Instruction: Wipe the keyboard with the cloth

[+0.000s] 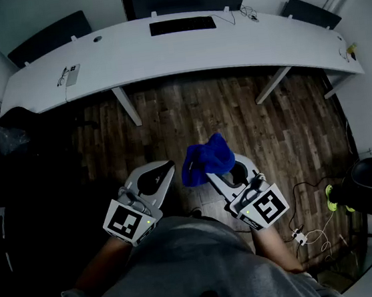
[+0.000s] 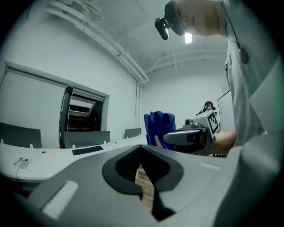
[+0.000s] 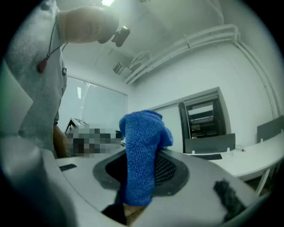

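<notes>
A long curved white desk (image 1: 161,57) spans the room, with the flat black keyboard (image 1: 182,25) lying near its far edge, well apart from both grippers. Close to the person, the left gripper (image 1: 167,167) has its jaws closed on nothing. Just beside it, the right gripper (image 1: 209,174) pinches a crumpled blue cloth (image 1: 207,156) in mid-air.

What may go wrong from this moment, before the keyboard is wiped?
1. The right gripper pinches only a narrow part of the blue cloth. The loose bulk above the jaws may slip out on the way.
2. The keyboard lies far off on the desk, near a cable, and the loose cloth may catch on it.
3. The left gripper is shut and empty, so an unsteadied keyboard may slide.
</notes>
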A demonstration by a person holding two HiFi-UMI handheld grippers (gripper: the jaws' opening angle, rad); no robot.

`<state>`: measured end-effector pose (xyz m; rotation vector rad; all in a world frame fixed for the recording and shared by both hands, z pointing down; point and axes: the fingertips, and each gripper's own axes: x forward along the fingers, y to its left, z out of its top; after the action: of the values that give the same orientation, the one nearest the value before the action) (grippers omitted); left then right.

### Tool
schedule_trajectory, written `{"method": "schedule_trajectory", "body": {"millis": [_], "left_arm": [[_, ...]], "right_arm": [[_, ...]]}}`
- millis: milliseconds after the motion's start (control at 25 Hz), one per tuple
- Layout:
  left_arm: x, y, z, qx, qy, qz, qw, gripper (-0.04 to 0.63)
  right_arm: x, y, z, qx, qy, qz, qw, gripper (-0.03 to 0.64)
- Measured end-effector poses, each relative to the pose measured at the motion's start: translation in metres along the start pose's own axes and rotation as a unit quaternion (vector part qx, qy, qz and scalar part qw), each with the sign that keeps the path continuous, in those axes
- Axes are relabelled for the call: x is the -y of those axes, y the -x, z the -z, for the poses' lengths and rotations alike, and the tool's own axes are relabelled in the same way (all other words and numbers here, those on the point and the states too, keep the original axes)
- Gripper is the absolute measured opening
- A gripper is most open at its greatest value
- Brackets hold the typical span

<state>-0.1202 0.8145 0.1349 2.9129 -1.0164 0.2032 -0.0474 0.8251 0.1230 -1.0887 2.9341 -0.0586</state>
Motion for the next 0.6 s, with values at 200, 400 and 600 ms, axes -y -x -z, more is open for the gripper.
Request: {"method": "schedule_trajectory", "body": {"millis": [200,400,600], "left_arm": [[0.002,-0.005,0.015,-0.015,0.006,0.004,0.9999,0.005],[-0.023,-0.008,0.017,-0.015,-0.001,-0.002,0.9999,0.005],[-0.059,-0.02,0.011,-0.004,0.02,0.003,0.9998,0.005]], "right_arm": [[0.009,-0.003,0.017,-0.008,-0.007,0.009,1.0,0.13],[0.022,-0.021,0.028,-0.018,-0.022,0.02,0.999,0.13],[0.04,-0.053,0.025,-0.026,-0.018,0.023,0.999,0.132]]}}
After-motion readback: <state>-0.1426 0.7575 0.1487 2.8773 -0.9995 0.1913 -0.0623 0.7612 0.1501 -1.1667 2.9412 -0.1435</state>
